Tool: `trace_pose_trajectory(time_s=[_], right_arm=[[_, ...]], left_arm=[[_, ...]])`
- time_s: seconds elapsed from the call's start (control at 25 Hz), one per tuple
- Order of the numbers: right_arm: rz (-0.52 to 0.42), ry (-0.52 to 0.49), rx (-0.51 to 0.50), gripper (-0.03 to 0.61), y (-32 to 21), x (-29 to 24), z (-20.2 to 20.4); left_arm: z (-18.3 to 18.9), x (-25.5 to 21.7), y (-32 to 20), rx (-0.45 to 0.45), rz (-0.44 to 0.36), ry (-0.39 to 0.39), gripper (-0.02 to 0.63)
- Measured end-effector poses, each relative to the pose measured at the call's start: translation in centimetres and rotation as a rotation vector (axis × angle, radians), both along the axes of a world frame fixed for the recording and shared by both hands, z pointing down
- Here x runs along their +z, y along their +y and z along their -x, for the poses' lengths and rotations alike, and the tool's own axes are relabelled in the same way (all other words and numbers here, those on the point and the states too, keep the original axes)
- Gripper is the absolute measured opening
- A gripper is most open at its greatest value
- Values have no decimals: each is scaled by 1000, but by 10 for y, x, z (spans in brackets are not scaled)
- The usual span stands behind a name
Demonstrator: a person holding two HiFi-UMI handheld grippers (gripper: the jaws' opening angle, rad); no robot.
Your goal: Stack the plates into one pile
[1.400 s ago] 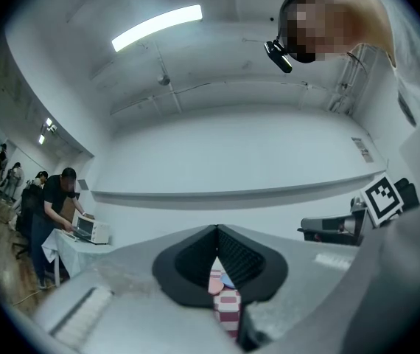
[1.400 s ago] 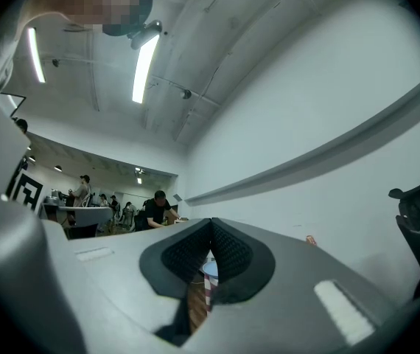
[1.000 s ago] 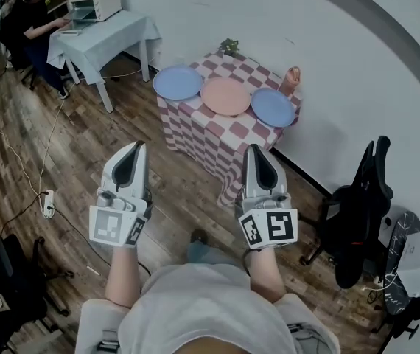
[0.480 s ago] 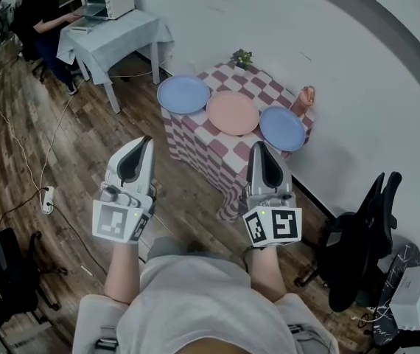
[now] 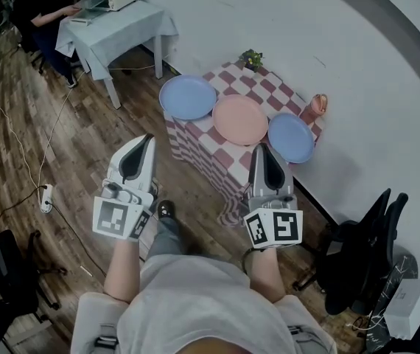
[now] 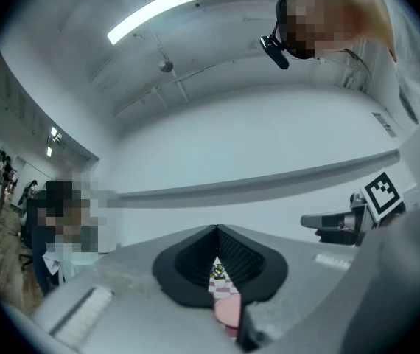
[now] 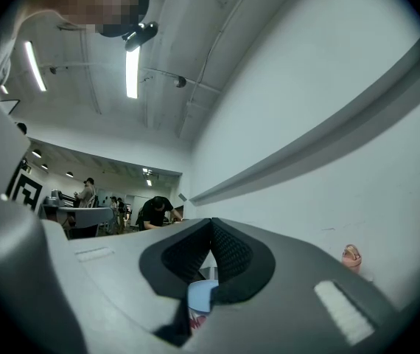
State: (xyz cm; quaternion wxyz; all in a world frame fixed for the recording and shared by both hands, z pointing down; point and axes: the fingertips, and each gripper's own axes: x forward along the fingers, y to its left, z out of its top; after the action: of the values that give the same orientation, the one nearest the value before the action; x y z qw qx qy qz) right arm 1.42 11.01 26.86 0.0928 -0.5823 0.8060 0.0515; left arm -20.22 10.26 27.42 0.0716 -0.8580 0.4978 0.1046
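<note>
Closer now: the table [image 5: 221, 161] w/ checked cloth sits nearer me than a sec ago, and both tools are out front as before. L to R: left gripper [image 5: 147, 139] is clenched tight w/ nothing in it, over the floor and well short of the cloth. Left blue plate [image 5: 188, 97] lies flat at the table's left end, w/ the pink plate [image 5: 240, 119] flat beside it in the middle. Right gripper [image 5: 259, 148] is also clenched and empty, hanging near the table's front edge. Right blue plate [image 5: 291, 137] lies flat at the far end. Progress: nil, 3 plates side by side and none stacked. I reckon 2 transfers are left.
</note>
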Motion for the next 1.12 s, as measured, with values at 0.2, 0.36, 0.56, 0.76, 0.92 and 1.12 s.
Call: trace_pose_trajectory(time_s=[0.2, 0.36, 0.56, 0.76, 0.92, 1.12], right_arm=[[9, -8, 37, 2, -52, 2, 7], [10, -15, 66, 2, -98, -1, 16], [10, -16, 95, 2, -150, -2, 32], [21, -16, 126, 2, -191, 1, 46], [23, -16, 148, 2, -221, 5, 58], [92, -41, 190, 2, -247, 23, 68]], left_arm=[[8, -1, -59, 31, -1, -2, 3], [20, -4, -109, 56, -2, -12, 3], [37, -7, -167, 71, 2, -25, 3], [53, -2, -214, 101, 30, -20, 3], [62, 5, -248, 123, 44, -53, 3], [68, 26, -283, 176, 110, -86, 3]])
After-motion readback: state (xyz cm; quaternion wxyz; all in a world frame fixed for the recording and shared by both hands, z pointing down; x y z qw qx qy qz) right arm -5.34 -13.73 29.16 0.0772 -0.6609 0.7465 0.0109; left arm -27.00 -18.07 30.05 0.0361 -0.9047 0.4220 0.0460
